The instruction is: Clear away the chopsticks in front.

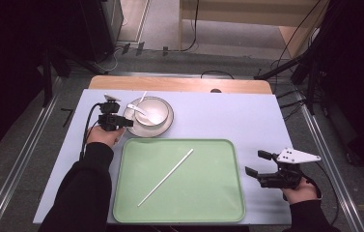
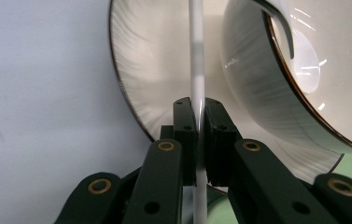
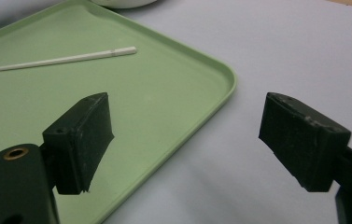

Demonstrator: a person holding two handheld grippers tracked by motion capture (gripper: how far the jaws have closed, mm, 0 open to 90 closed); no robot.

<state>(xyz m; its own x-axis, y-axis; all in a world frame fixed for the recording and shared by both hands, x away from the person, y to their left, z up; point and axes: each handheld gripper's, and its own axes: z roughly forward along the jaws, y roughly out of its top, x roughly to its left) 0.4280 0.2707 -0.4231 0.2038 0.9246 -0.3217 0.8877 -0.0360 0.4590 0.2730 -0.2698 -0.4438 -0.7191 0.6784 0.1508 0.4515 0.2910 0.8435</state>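
A white chopstick (image 2: 196, 70) is pinched between the pads of the left gripper (image 2: 198, 122), whose jaws are pressed together on it; it lies across the rim of the plate (image 2: 131, 70), just beside the bowl (image 2: 276, 84). From above, the bowl sits on the plate with a white spoon (image 1: 137, 109) in it. A second chopstick (image 1: 166, 177) lies slantwise in the green tray (image 1: 228, 203) on the counter (image 1: 218, 116). The right gripper (image 1: 253, 163) hovers just beside the tray's right edge, jaws spread wide, holding nothing.
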